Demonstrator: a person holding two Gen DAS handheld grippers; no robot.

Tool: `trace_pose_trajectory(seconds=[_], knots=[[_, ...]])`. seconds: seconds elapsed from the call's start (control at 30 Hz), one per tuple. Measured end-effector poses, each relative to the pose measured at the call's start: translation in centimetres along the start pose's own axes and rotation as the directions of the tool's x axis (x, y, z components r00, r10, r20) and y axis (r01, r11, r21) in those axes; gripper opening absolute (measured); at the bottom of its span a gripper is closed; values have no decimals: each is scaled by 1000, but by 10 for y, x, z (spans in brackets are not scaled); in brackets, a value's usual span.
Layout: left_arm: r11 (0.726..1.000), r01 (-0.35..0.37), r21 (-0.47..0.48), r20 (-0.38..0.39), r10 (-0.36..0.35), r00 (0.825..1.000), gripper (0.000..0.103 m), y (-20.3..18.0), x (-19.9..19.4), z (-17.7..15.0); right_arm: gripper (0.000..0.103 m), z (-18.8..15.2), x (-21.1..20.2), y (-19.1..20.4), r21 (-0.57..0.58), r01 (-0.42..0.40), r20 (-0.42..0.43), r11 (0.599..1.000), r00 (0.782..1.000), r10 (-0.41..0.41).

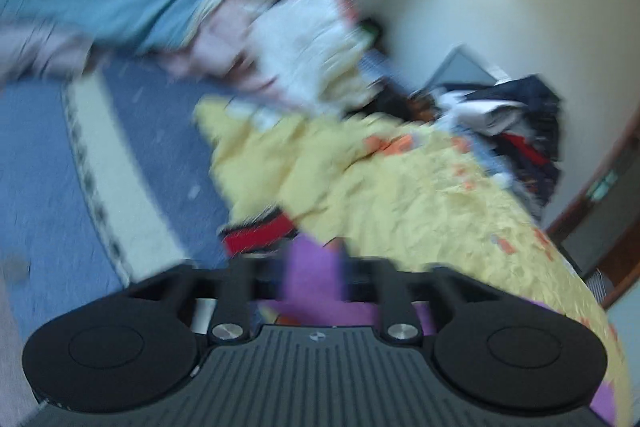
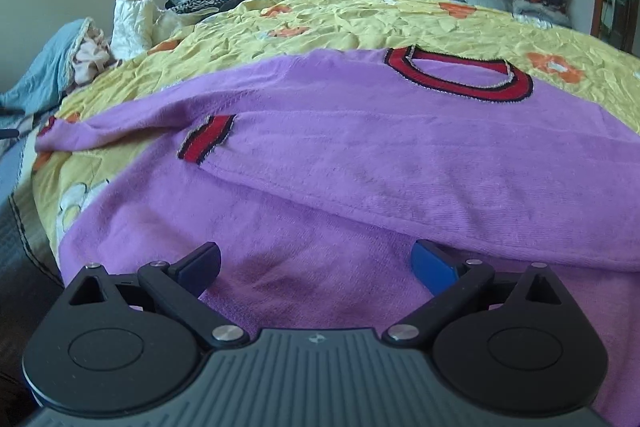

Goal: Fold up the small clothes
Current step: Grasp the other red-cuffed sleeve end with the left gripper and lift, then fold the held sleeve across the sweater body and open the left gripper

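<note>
A purple sweater point(image 2: 360, 155) with a red-and-black collar point(image 2: 460, 79) lies spread on the yellow flowered bedspread point(image 2: 360, 23), reaching the bed's near edge, one red-cuffed sleeve point(image 2: 208, 139) folded across its front. The right gripper point(image 2: 316, 267) hovers low over the sweater's near hem, fingers point(image 2: 434, 263) spread wide and holding nothing. The left gripper point(image 1: 314, 275), seen through heavy motion blur, is pressed together on purple fabric with a red cuff point(image 1: 256, 235) just beside it, over the bedspread's edge next to a blue blanket point(image 1: 40, 167).
</note>
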State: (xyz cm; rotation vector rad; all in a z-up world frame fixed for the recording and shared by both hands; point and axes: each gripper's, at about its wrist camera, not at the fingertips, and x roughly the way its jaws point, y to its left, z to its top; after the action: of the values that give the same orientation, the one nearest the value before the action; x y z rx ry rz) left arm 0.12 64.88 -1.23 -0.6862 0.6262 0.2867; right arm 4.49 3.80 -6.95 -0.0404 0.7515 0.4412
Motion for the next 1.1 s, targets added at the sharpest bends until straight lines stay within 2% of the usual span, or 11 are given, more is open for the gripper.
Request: trace_pose_trajectory(seconds=[0.03,0.17,0.23,0.37,0.57,0.6,0.67,0.7,0.87,1.0,1.1], knots=[[1000,3,-19,-22,-3,1000,75,0,6,8,103,-1,1,2,-10,4,0,1000,1000,-4],[984,-116,-135,-172,92,981,78,-18,43,36,103,-3,1,1,-13,3,10,1000,1000,-3],[960,-214,-183,-265,161,951,66,-21,64,46,103,-3,0,-1,-1,-6,16,1000,1000,6],[918,-364,-155,-315,304,899,56,-26,96,57,103,-5,-4,-9,38,-40,37,998,999,39],[873,-473,-122,-387,397,832,55,-25,132,55,103,-5,-8,-22,96,-102,62,990,993,97],[862,-494,-115,-376,423,825,42,-26,131,53,103,-5,-8,-24,105,-113,66,988,992,106],[850,-503,-153,-356,428,831,22,-25,125,51,103,-5,-9,-28,124,-131,76,983,990,123],[846,-504,-175,-347,426,836,5,-26,119,49,103,-5,-9,-30,137,-141,82,980,988,131],[849,-475,-234,-225,428,875,5,-31,73,30,103,-5,-9,-34,165,-165,96,972,984,151],[889,-329,-318,-50,331,942,5,-35,26,4,103,-5,-9,-36,173,-175,98,969,982,160],[927,-236,-291,105,276,955,5,-47,-5,-10,103,-4,-9,-35,171,-173,91,970,983,160]])
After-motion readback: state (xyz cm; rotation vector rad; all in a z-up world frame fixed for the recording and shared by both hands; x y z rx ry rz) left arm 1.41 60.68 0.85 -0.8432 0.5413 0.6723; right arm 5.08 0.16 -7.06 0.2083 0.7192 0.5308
